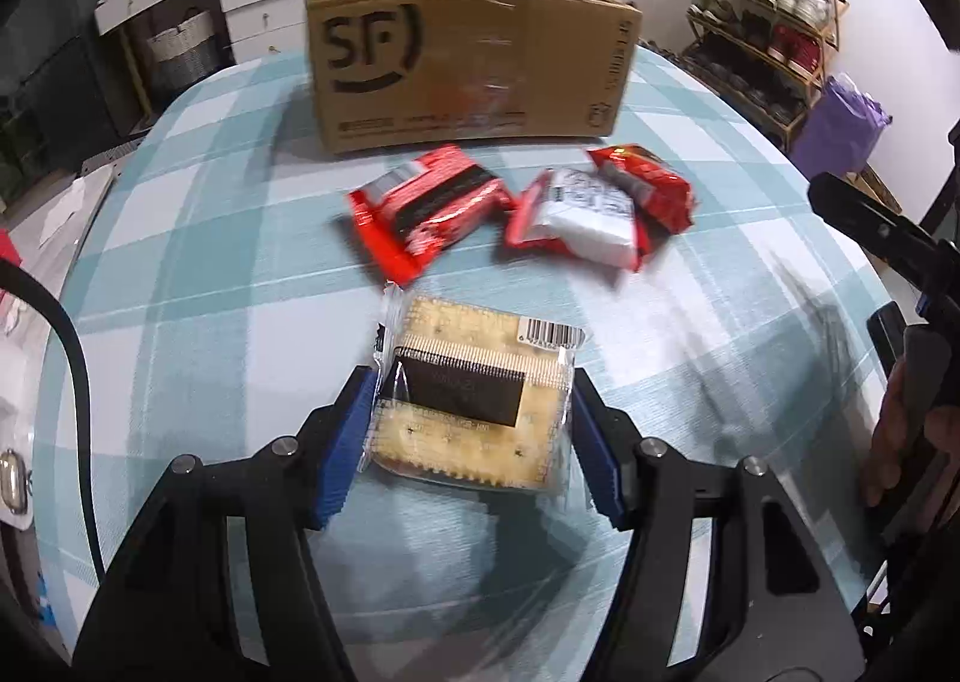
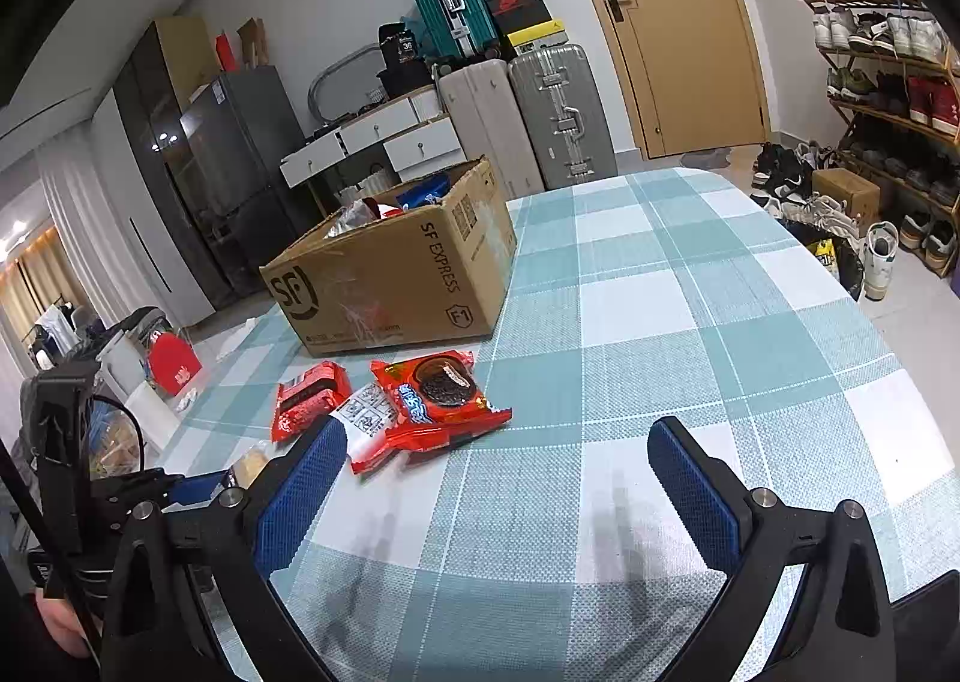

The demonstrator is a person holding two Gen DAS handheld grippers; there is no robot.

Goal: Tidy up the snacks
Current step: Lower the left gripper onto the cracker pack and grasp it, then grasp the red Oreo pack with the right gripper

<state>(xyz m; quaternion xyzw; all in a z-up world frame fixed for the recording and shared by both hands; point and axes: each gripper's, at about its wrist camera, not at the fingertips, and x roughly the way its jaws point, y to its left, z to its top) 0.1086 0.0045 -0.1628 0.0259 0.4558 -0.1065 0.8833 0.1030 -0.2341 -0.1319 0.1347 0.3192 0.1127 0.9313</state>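
Now — left gripper (image 1: 471, 412) clamping cracker pack (image 1: 474, 400) crosswise | cardboard box (image 1: 468, 64) lying straight ahead | right gripper (image 2: 495, 478) gaping wide, holding nothing

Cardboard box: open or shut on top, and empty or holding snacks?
Open and holding snacks. The box has no flaps over its top, and packets show above its rim in both views.

Suitcases (image 2: 540, 118) beside a wooden door (image 2: 678, 22), shoe rack (image 2: 888, 82) right.
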